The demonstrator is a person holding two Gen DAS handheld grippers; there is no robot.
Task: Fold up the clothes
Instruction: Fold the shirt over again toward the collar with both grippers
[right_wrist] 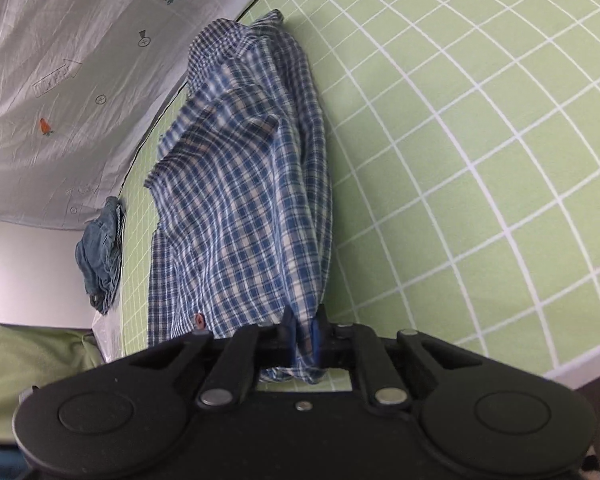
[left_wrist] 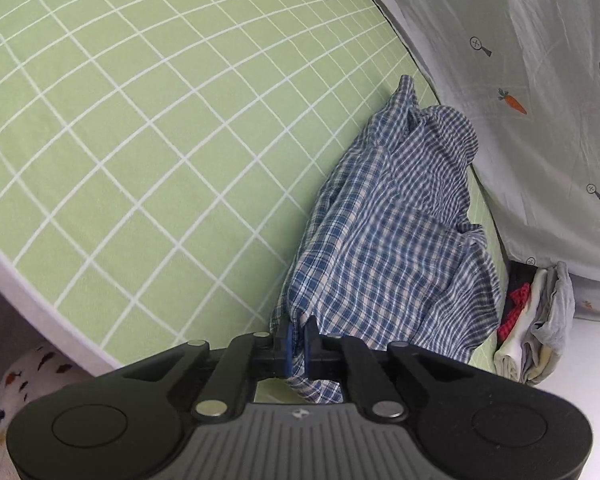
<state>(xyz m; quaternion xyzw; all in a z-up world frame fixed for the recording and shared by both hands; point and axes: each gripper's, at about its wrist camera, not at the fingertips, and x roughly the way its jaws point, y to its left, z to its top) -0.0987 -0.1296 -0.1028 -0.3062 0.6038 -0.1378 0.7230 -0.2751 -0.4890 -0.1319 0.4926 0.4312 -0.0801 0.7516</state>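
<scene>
Both tools pinch the checked shirt (left_wrist: 384, 216) — left tool (left_wrist: 299, 340), right tool (right_wrist: 304, 334) — bunched on the green bed (left_wrist: 140, 120). Pull evenly so it spreads flat.

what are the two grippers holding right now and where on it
Both hold the blue plaid shirt. The left gripper and the right gripper each pinch a bunched edge of the fabric; which edge or corner cannot be told.

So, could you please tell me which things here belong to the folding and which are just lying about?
In the job:
blue-and-white checked cotton shirt
left tongs
right tongs
green grid-patterned bedsheet

Lying about:
crumpled blue denim garment
small pile of grey, white and red clothes
white carrot-print cloth
</scene>
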